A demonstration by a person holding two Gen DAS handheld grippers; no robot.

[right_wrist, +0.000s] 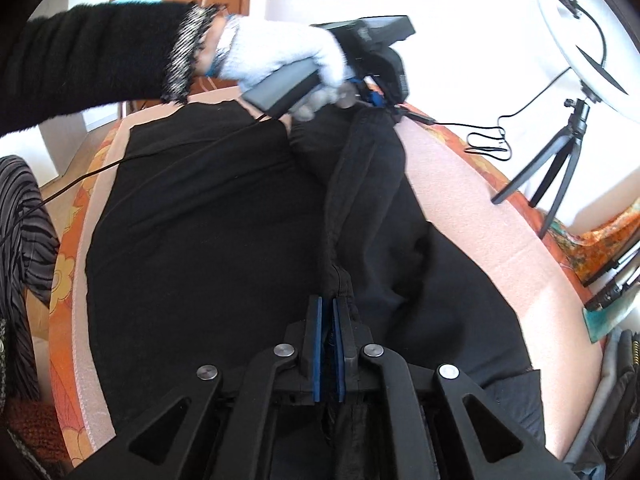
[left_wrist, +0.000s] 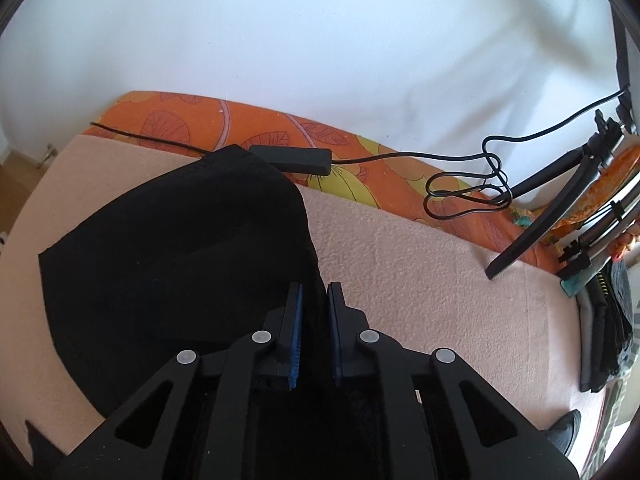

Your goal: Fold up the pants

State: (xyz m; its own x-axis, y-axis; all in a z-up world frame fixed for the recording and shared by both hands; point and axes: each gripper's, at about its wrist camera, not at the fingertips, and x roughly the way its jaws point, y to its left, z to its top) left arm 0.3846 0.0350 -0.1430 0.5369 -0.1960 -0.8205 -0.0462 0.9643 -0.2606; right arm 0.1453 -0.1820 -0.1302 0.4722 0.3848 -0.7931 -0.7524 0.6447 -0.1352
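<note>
Pink blanket (right_wrist: 460, 184); both grippers' fingers (right_wrist: 316, 340) pinch black pants (right_wrist: 208, 216).

Black pants (right_wrist: 224, 216) on a pale pink blanket (left_wrist: 420, 264), orange leaf-print sheet (left_wrist: 200, 128) beneath, white glove (right_wrist: 280, 56), blue pads (right_wrist: 318, 344).

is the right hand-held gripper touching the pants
Touching: the right wrist view shows the right hand-held gripper shut on a bunched ridge of the black pants.

Black claws (right_wrist: 327, 312) with blue pads, silver rivets; white fuzzy glove (right_wrist: 280, 60), black fluffy sleeve (right_wrist: 100, 48).
</note>
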